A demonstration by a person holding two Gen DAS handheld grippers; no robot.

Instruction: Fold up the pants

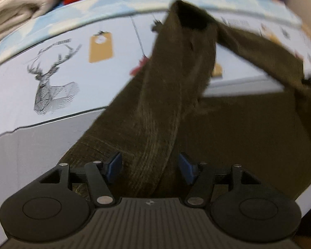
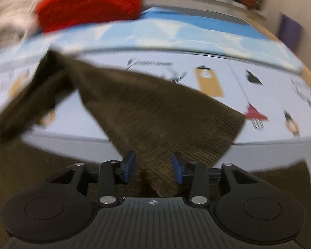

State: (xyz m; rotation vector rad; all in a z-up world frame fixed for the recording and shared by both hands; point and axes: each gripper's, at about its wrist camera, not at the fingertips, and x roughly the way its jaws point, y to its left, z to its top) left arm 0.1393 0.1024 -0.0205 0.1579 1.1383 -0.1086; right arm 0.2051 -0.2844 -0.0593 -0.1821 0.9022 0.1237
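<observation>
The dark olive corduroy pants (image 1: 161, 108) hang in a raised fold over a printed white sheet (image 1: 51, 78). One band of the cloth runs down between the blue pads of my left gripper (image 1: 150, 166), which is open, with a gap on each side of the cloth. In the right wrist view a wide flap of the pants (image 2: 155, 112) narrows to a corner between the pads of my right gripper (image 2: 153, 166). That gripper is also open, and its pads do not pinch the cloth. More of the pants lies flat below both grippers.
At the back, a cream folded cloth (image 1: 14, 10) and a red cloth (image 2: 89, 4) lie on a light blue band (image 2: 176, 31). A purple object (image 2: 290, 33) stands at the far right. The sheet shows a deer print (image 1: 49, 83) and tan tags.
</observation>
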